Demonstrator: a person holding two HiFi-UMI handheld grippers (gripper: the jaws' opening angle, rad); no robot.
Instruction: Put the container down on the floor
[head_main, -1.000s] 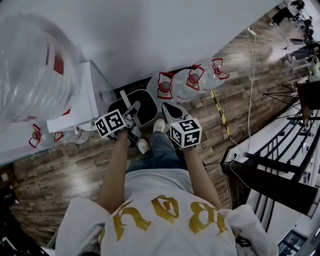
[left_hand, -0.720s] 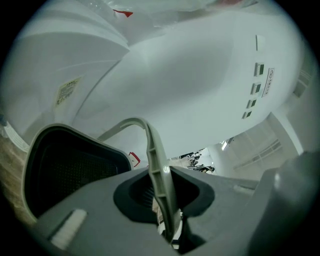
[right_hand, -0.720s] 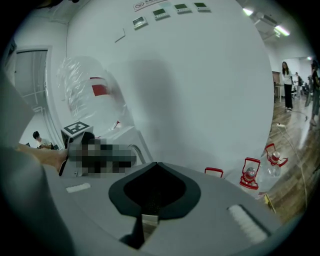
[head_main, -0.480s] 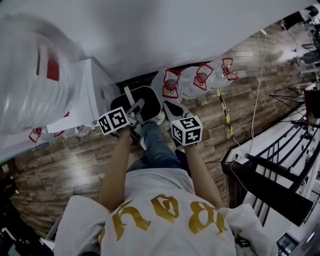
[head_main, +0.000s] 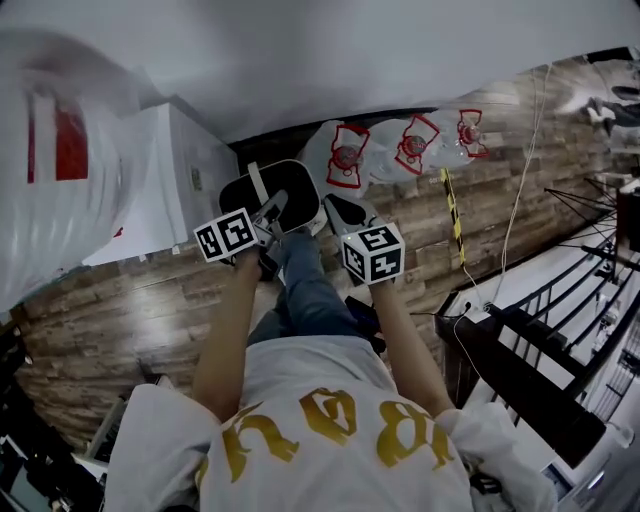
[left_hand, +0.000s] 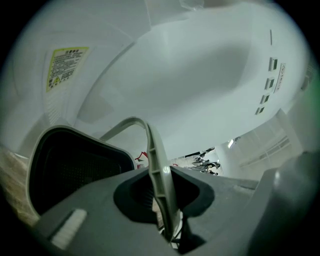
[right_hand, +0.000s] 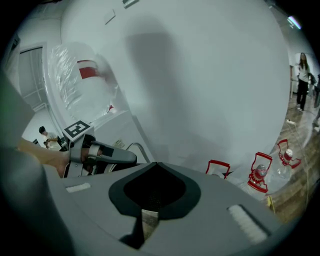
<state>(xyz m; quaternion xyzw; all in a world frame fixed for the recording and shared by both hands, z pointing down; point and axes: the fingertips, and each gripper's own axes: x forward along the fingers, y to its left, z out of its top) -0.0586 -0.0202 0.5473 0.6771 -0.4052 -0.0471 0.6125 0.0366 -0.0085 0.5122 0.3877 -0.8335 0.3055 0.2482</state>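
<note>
A black container (head_main: 285, 193) with a grey bail handle (head_main: 257, 186) hangs in front of my legs, close to the white wall. My left gripper (head_main: 272, 210) is shut on that handle; in the left gripper view the grey handle (left_hand: 159, 165) runs pinched between the jaws and the container's dark rim (left_hand: 70, 165) sits at the left. My right gripper (head_main: 338, 212) is just right of the container, shut with nothing in it. From the right gripper view the closed right gripper (right_hand: 156, 165) faces the wall, and the left gripper (right_hand: 117, 156) shows at the left.
A white water dispenser (head_main: 170, 170) with a large clear jug (head_main: 55, 170) on top stands left of the container. Several clear water bottles with red handles (head_main: 405, 150) lie along the wall at the right. Wooden floor (head_main: 120, 320), cables (head_main: 515, 200) and a dark stair rail (head_main: 530, 370) lie right.
The left gripper and the container it holds have shifted slightly toward the wall, with the right gripper alongside. The shoes seen earlier are now hidden.
</note>
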